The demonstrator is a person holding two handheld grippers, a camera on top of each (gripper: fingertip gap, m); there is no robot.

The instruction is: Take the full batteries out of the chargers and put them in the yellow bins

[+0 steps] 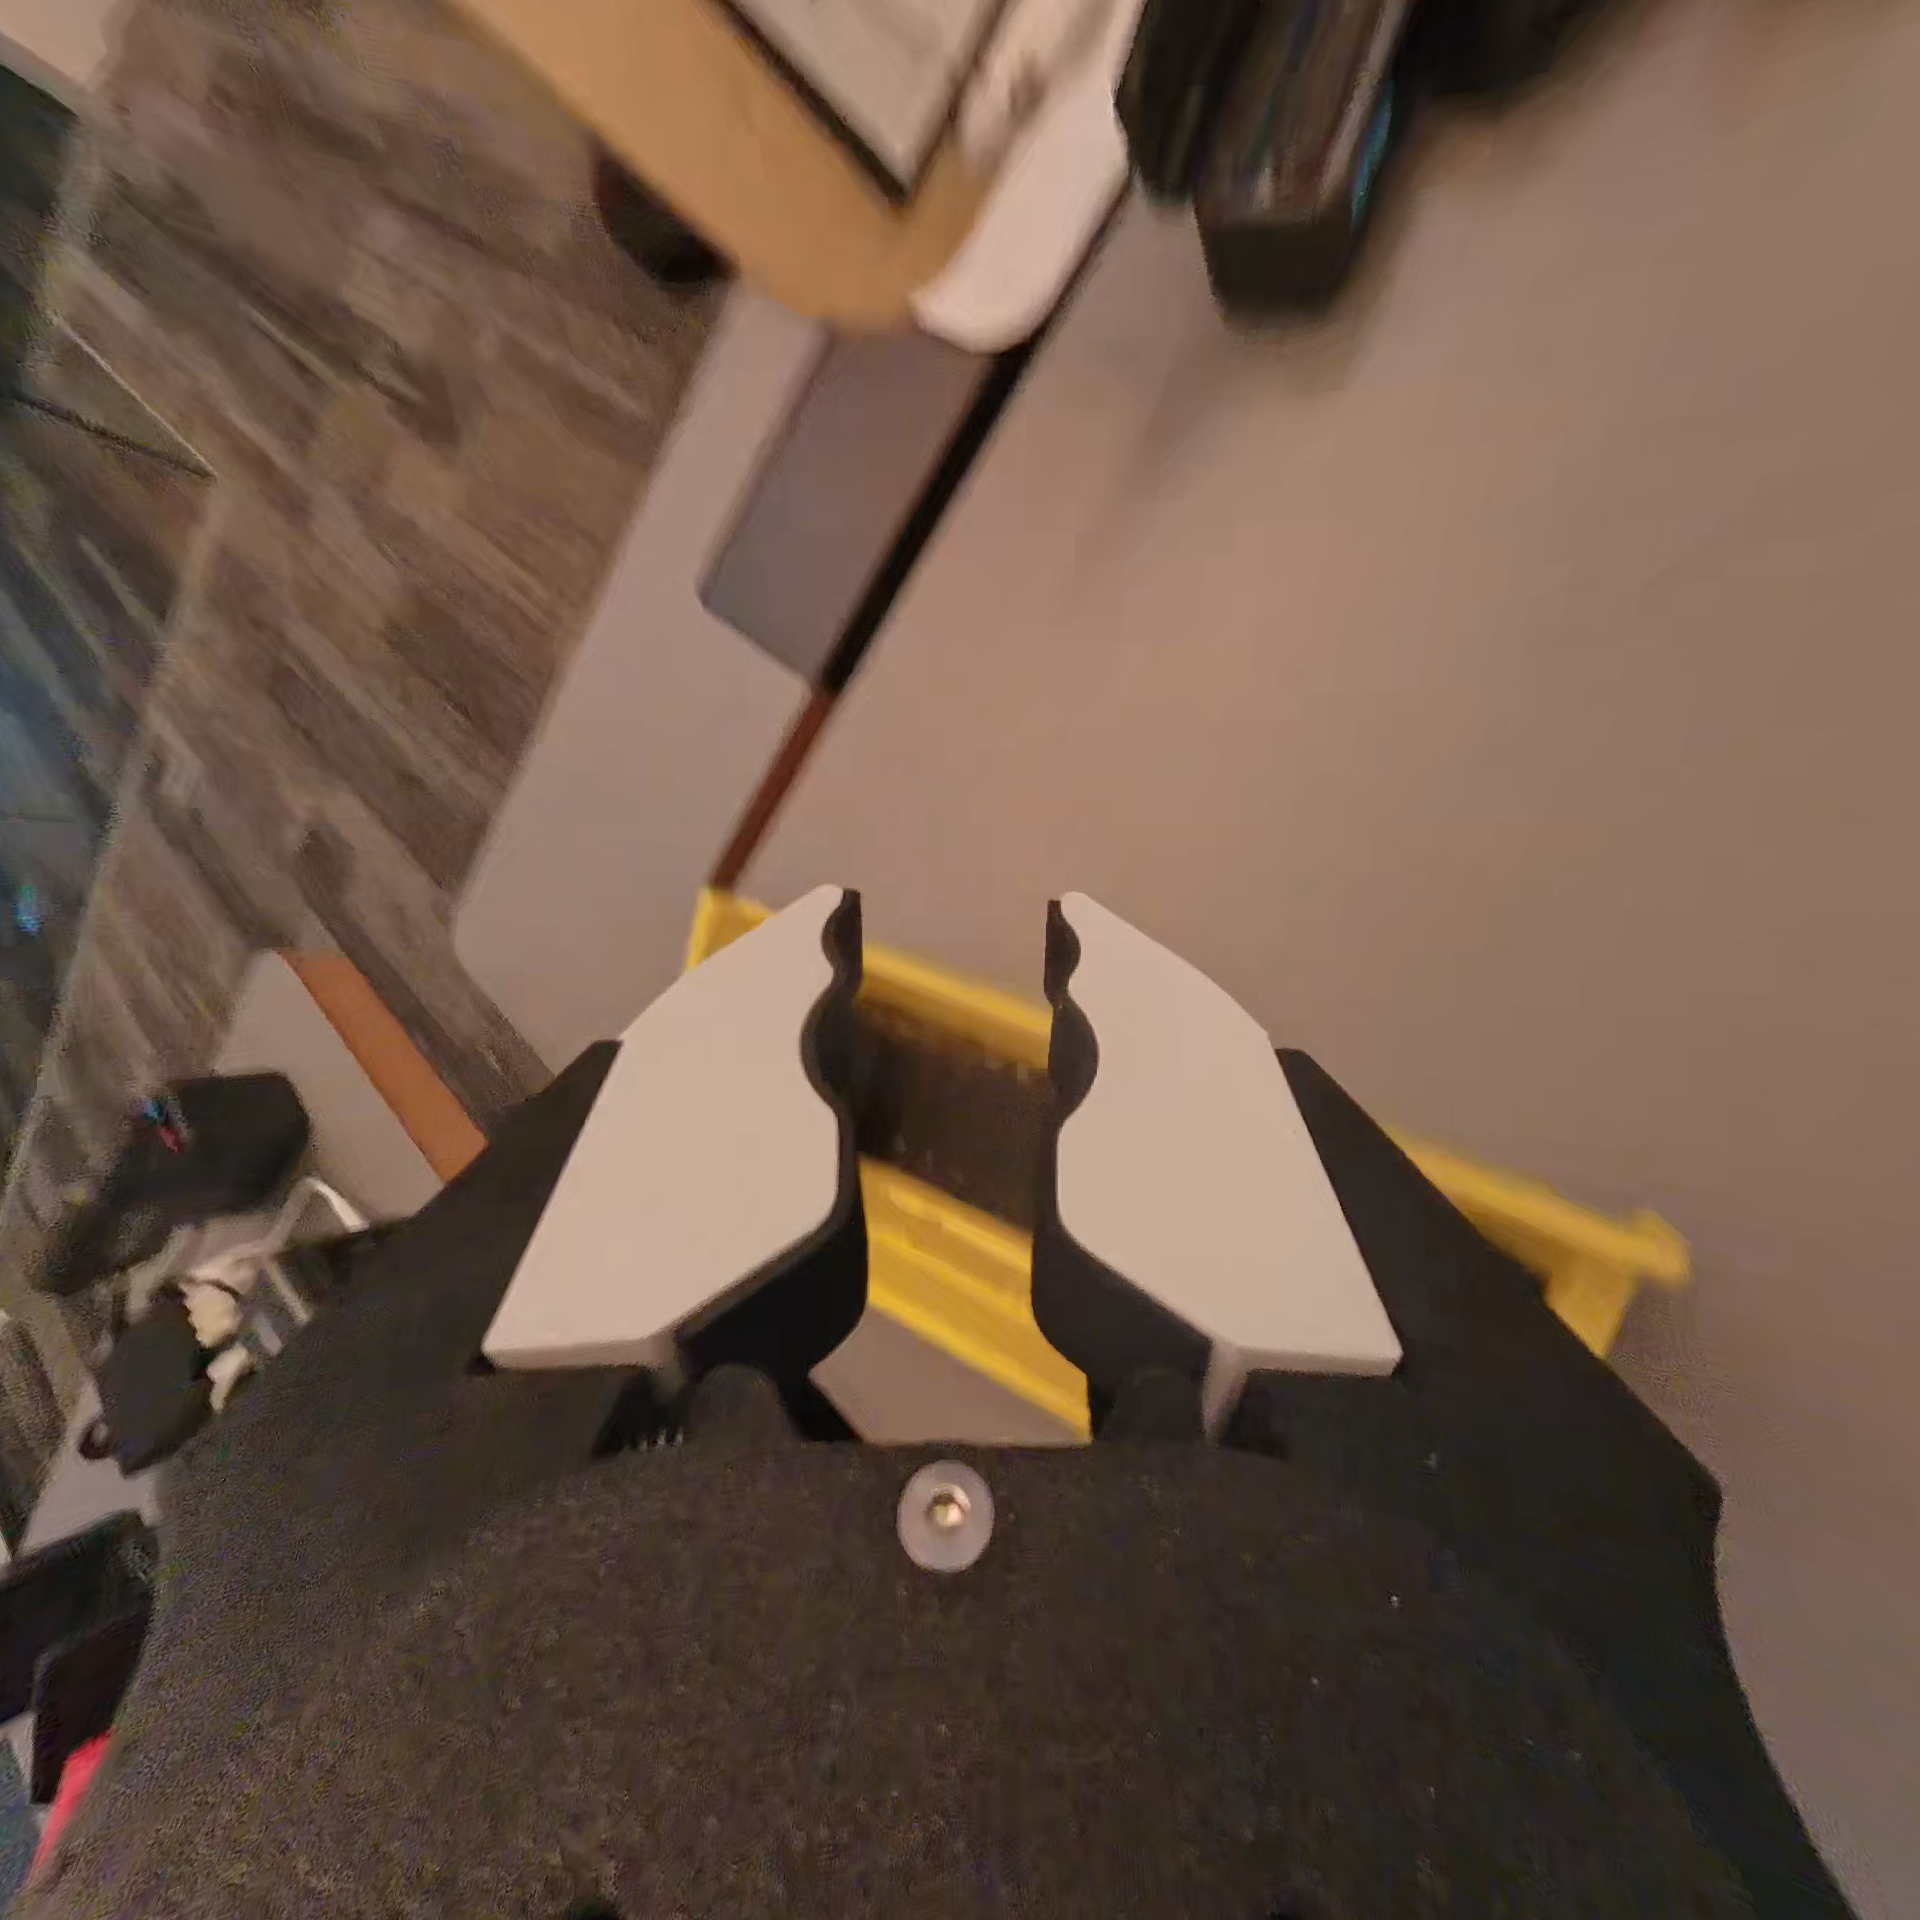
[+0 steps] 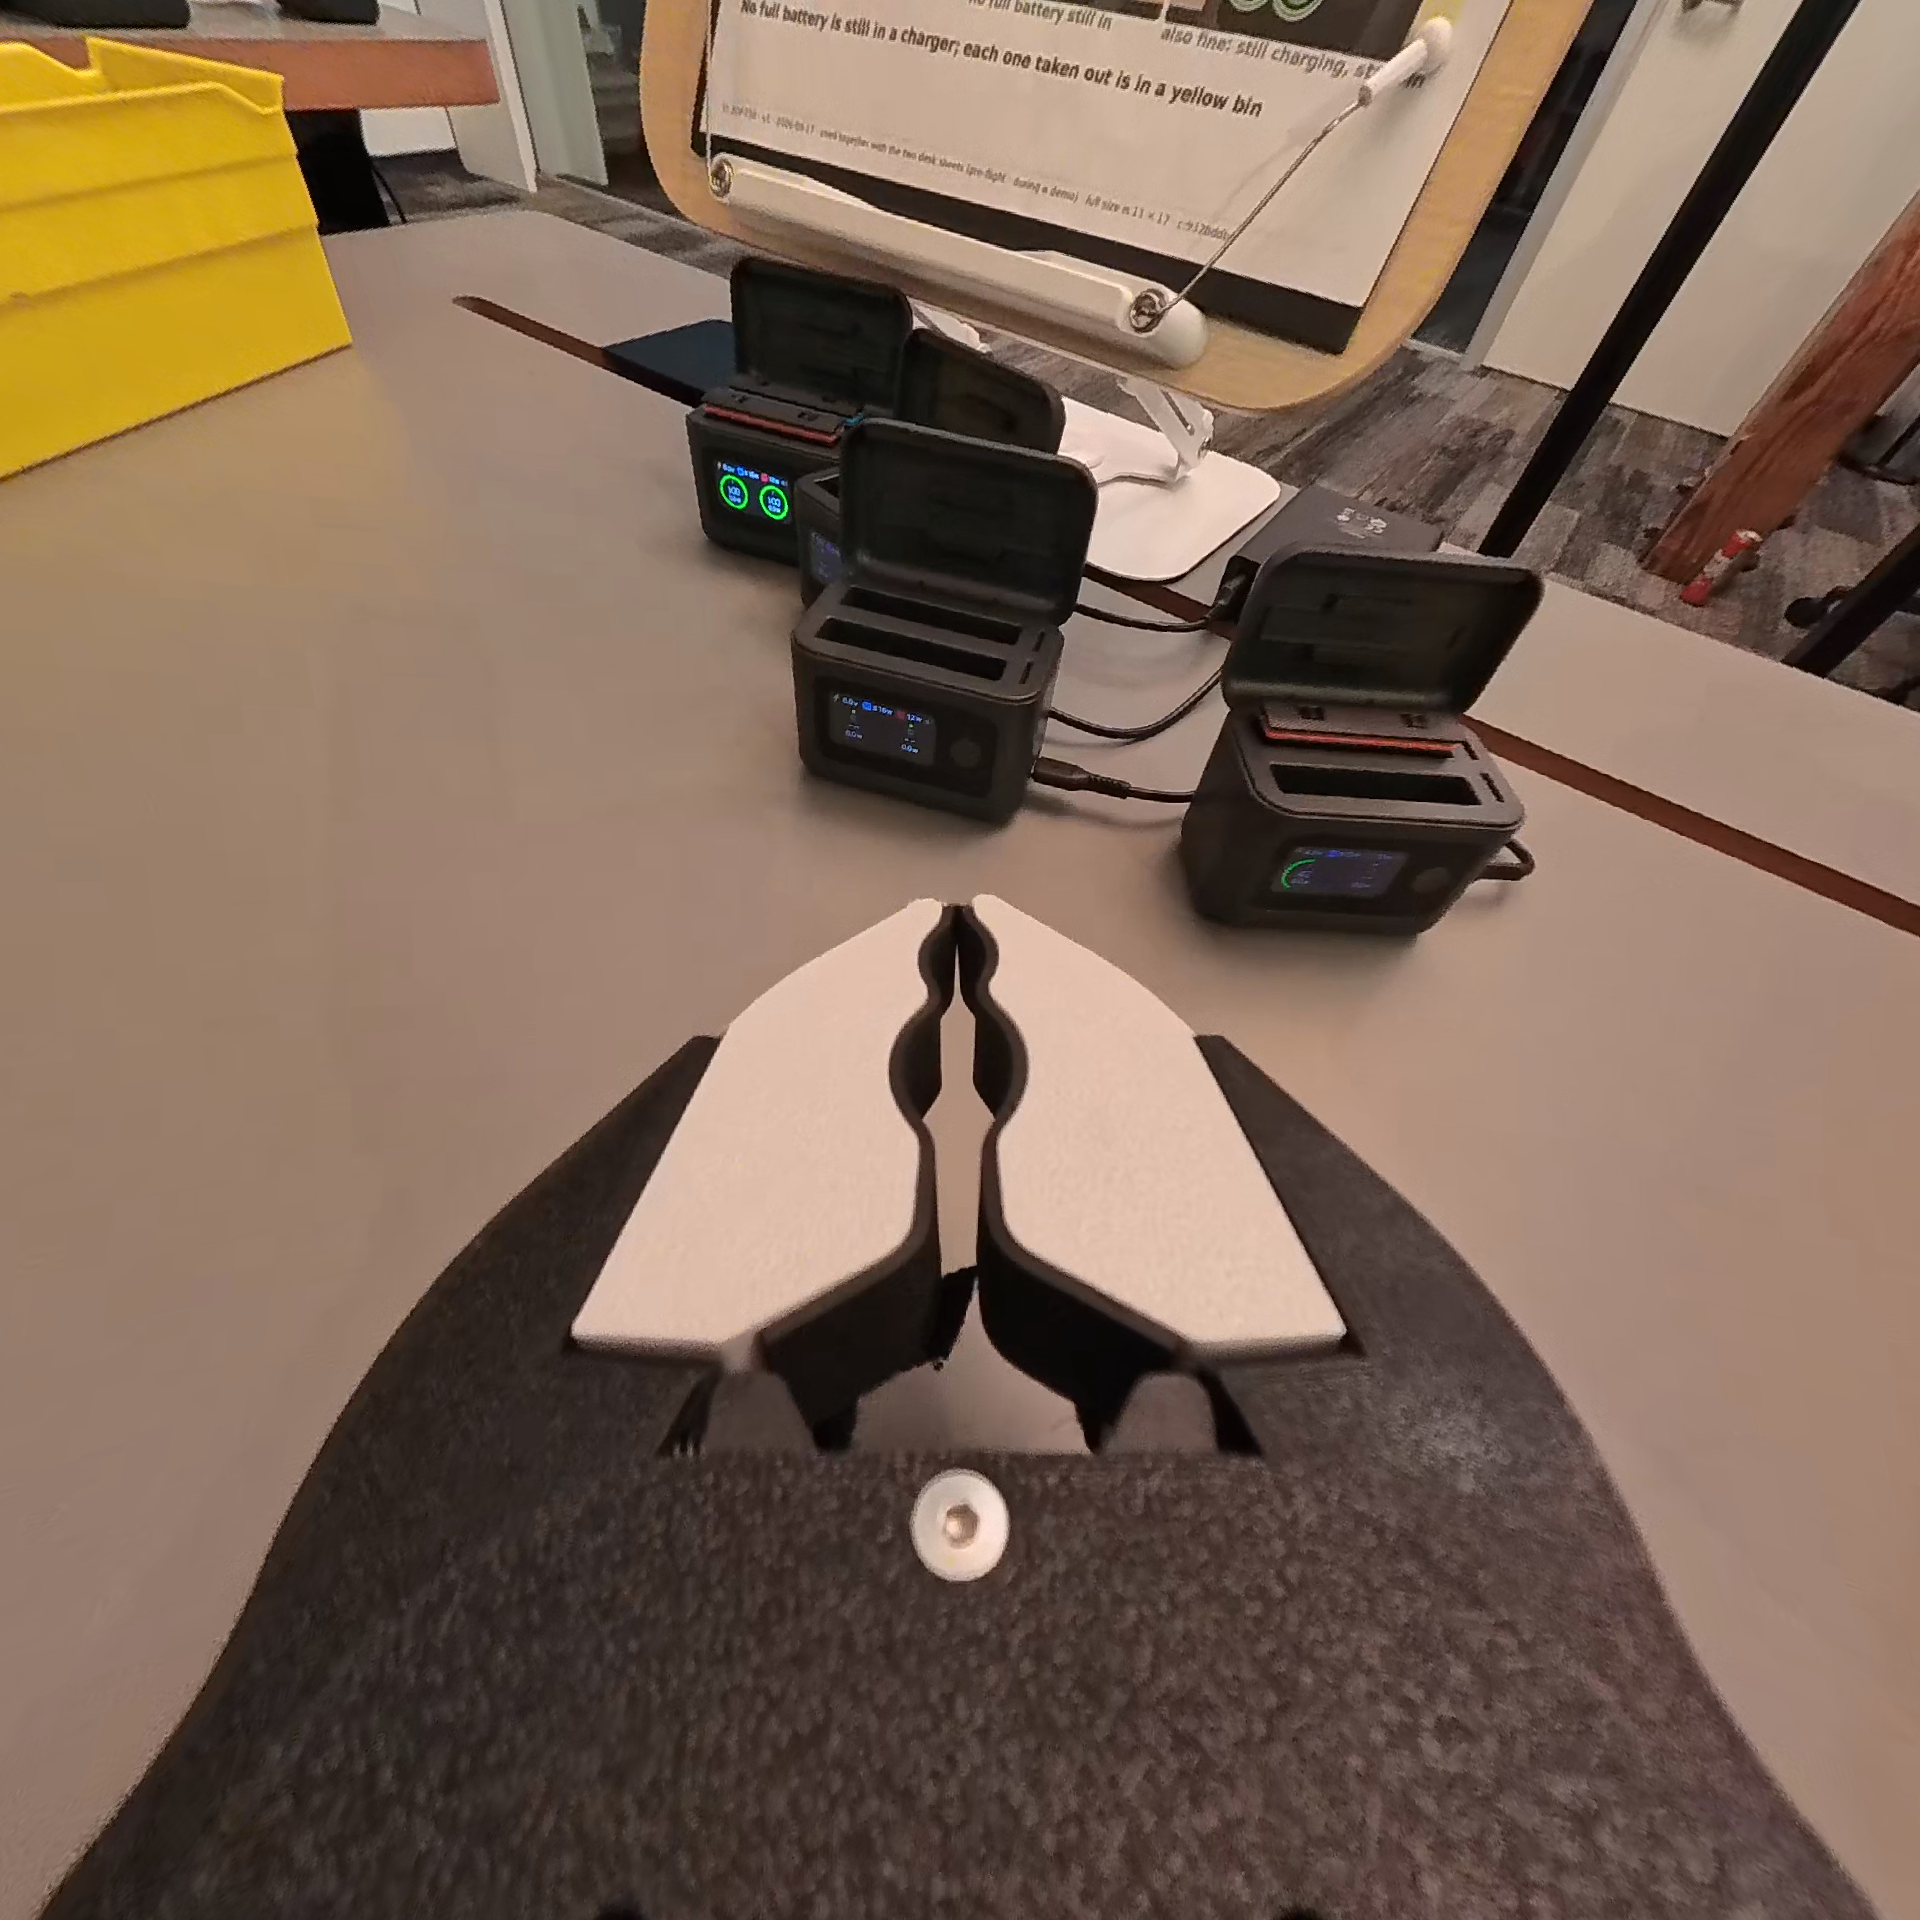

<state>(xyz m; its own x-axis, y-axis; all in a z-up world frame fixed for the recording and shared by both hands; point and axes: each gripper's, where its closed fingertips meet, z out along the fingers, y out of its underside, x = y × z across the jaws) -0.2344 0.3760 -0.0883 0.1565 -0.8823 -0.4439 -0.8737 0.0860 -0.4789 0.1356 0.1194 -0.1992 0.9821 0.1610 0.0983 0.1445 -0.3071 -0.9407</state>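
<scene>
In the left wrist view my left gripper [image 1: 951, 925] is open, its jaws well apart, over a yellow bin [image 1: 1496, 1195] on the grey table. A dark battery-like block [image 1: 945, 1101] shows through the gap, lined up with the bin. In the right wrist view my right gripper [image 2: 961, 912] is shut and empty above the table. Several black chargers stand ahead with lids up. The far charger [image 2: 753, 499] shows two green rings and holds red-edged batteries. The middle charger [image 2: 914, 717] has both slots empty. The right charger [image 2: 1351, 831] has one battery in its rear slot.
Stacked yellow bins [image 2: 156, 260] stand at the far left of the table. A printed sheet on a wooden board [image 2: 1039, 156] with a white stand rises behind the chargers. Cables [image 2: 1122, 727] run to a black power box [image 2: 1340, 530]. The floor [image 1: 260, 520] lies beyond the table's left edge.
</scene>
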